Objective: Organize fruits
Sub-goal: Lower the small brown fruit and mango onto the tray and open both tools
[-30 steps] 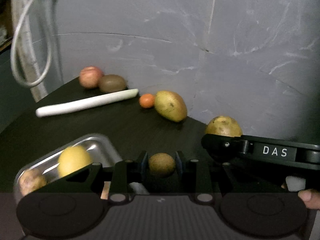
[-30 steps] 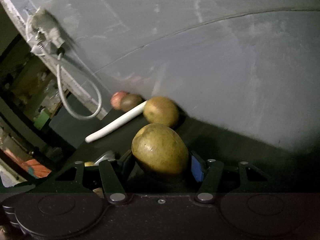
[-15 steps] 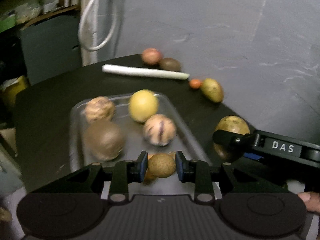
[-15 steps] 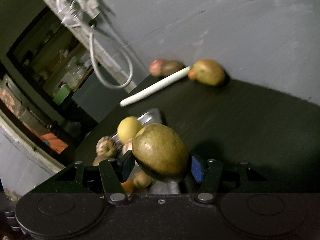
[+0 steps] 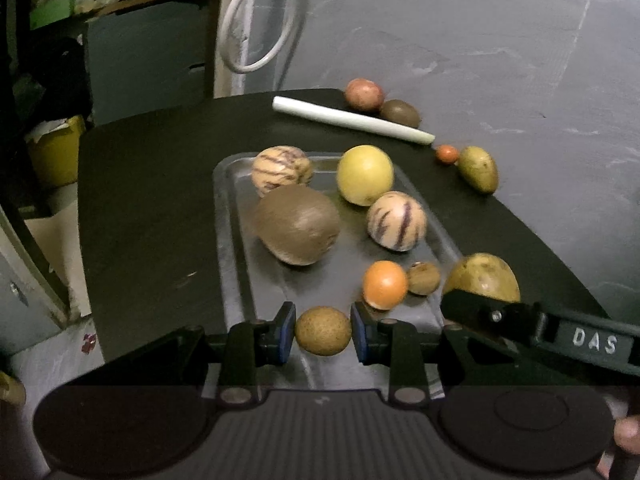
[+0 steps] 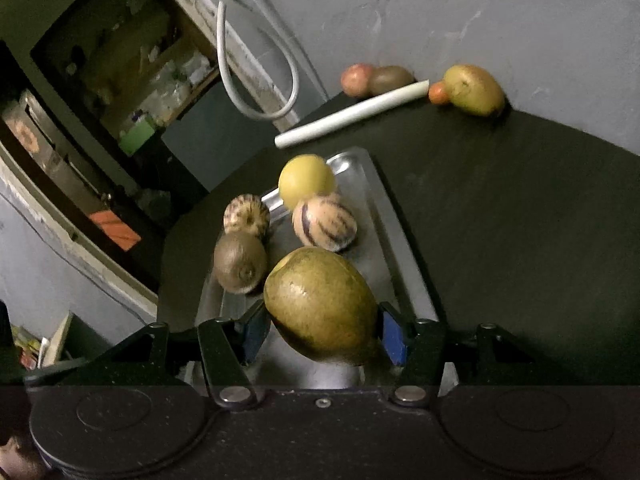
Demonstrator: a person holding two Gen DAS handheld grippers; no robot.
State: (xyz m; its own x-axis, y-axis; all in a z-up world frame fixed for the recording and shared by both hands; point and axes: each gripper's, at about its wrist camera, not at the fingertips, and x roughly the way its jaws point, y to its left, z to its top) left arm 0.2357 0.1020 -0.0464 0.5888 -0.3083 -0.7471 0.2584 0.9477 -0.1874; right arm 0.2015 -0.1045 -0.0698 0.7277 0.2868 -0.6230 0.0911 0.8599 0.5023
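Observation:
My left gripper (image 5: pixel 323 331) is shut on a small round brown fruit (image 5: pixel 323 330), held over the near end of a metal tray (image 5: pixel 232 216). In the tray lie two striped melons (image 5: pixel 282 170), a yellow fruit (image 5: pixel 365 174), a large brown kiwi-like fruit (image 5: pixel 298 224), an orange (image 5: pixel 385 284) and a small brown nut-like fruit (image 5: pixel 423 278). My right gripper (image 6: pixel 322 330) is shut on a green-yellow mango (image 6: pixel 322 306) above the tray's (image 6: pixel 384 216) near end. That mango (image 5: pixel 482 276) also shows in the left wrist view, behind the right gripper's black finger.
At the table's far edge by the grey wall lie a white stalk (image 5: pixel 352 122), a pink fruit (image 5: pixel 364 94), a kiwi (image 5: pixel 400 113), a small orange fruit (image 5: pixel 447 153) and another mango (image 5: pixel 478 169). A white cable (image 5: pixel 256 28) hangs at the back. Shelves and clutter stand left.
Both grippers have swung left from the wall side to over the tray, each still carrying its fruit. The tray's contents have come fully into view.

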